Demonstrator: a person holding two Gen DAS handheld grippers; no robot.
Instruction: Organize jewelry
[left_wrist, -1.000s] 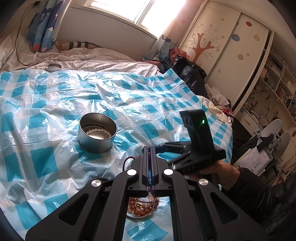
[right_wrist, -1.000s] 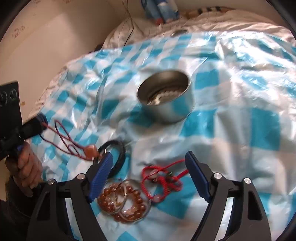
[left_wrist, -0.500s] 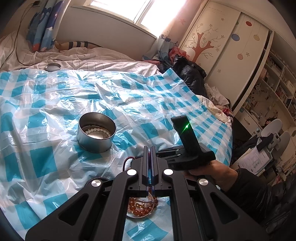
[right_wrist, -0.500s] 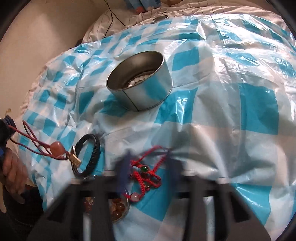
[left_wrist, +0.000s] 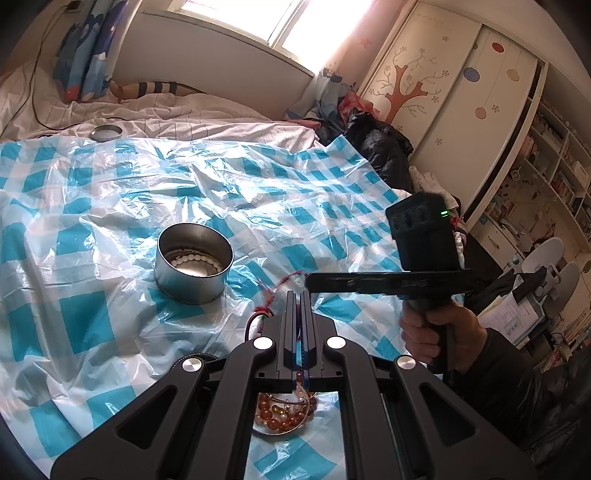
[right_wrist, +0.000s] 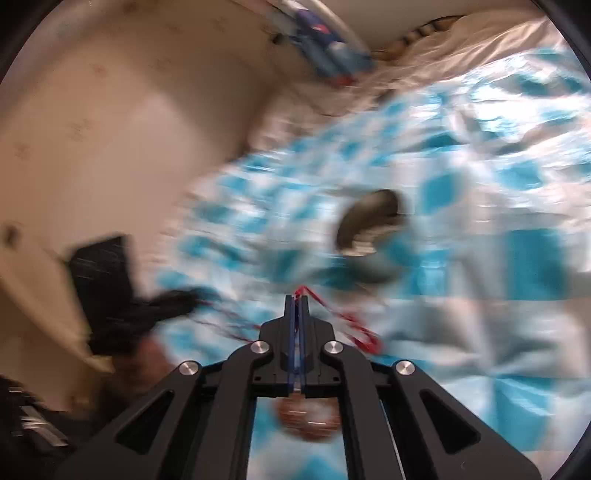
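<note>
My left gripper is shut on a thin dark red cord necklace, whose loop shows just left of the fingers. My right gripper is shut on a red braided bracelet, which dangles from its tips above the sheet. In the left wrist view the right gripper reaches in from the right with the red braided bracelet hanging from it. A round metal tin holds white pearls. Amber bead bracelets lie under my left gripper. The right wrist view is blurred.
A blue-and-white checked plastic sheet covers the bed. A tin lid lies at the far edge on the white bedding. A person's hand grips the right tool's handle. Clothes and a wardrobe stand to the right.
My right gripper went from wide open over the red braided bracelet to shut on it, then rose and swung with it. The left gripper kept still.
</note>
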